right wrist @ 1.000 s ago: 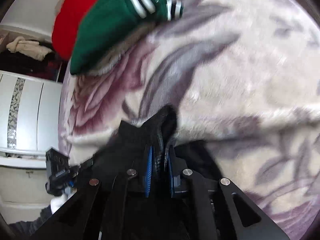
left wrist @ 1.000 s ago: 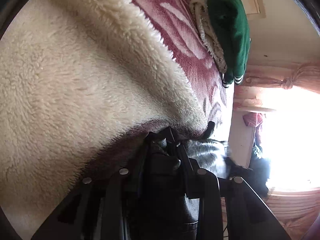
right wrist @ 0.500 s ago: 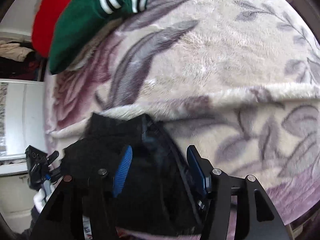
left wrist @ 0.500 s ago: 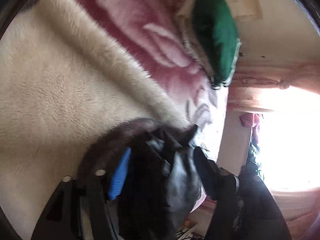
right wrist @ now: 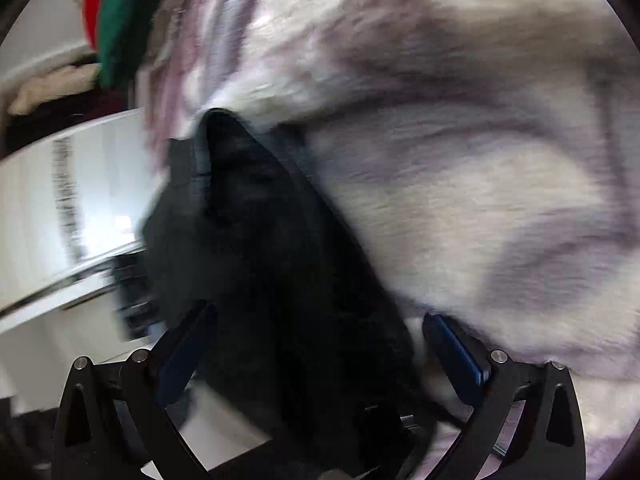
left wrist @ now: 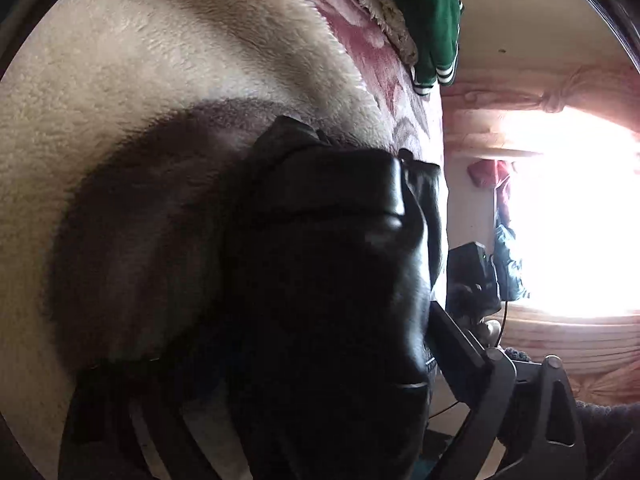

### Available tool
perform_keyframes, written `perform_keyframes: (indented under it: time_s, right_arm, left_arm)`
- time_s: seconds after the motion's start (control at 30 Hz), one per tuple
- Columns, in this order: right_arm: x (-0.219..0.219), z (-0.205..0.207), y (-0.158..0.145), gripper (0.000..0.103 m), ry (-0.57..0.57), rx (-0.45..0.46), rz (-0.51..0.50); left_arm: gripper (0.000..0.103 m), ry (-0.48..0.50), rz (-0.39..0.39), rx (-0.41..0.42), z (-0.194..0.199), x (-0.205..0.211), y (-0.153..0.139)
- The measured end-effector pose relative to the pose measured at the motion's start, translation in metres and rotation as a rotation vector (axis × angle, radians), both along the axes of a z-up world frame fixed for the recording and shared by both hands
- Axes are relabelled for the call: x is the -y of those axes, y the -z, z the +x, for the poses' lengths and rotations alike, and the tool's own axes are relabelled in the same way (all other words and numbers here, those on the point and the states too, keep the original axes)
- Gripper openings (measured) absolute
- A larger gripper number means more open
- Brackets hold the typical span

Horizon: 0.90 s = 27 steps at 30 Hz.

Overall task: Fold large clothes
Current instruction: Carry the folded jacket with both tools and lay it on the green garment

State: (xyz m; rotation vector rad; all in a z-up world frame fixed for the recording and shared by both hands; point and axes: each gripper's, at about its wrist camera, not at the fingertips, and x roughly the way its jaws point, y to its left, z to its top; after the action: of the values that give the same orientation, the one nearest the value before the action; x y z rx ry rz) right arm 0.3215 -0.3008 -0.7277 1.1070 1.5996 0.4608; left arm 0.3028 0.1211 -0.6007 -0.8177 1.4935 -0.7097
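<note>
Both the left gripper and right gripper have jaws opening, pads apart around the black garment on the fleecy bed blanket. Released near the bed's edge, its slick fabric may slide off or spring unfolded.

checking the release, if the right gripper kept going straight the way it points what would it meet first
Most likely the black garment, which lies between the opening, spread fingers of the right gripper; beyond it is the floral blanket. Blur leaves depth unclear.

Window glare blown out; right wrist view motion-blurred; fisheye edges dark.
</note>
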Motion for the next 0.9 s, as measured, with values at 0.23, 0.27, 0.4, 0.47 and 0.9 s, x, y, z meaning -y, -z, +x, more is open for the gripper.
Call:
perform_keyframes:
  time_s: [0.23,0.27,0.4,0.47,0.9]
  right_arm:
    - [-0.041,0.008,0.017,0.103,-0.059,-0.031,0.052]
    - [-0.040,0.008,0.014,0.103,-0.032,-0.027,0.040]
    - [-0.043,-0.003,-0.008,0.050,0.038,0.028,0.019]
    - [-0.044,-0.008,-0.012,0.039,0.090,0.026,0.008]
    - [-0.034,0.020,-0.114,0.033,0.158,0.154,0.022]
  left_arm:
    - [0.071,-0.037,0.009,0.080,-0.004,0.001,-0.013]
    - [0.064,-0.048,0.016,0.106,-0.005,-0.001,-0.018]
    - [0.050,-0.093,0.012,0.119,-0.001,-0.010,-0.029]
    - [0.049,-0.095,0.013,0.123,0.004,-0.011,-0.039]
    - [0.049,-0.103,0.011,0.224,0.065,-0.007,-0.144]
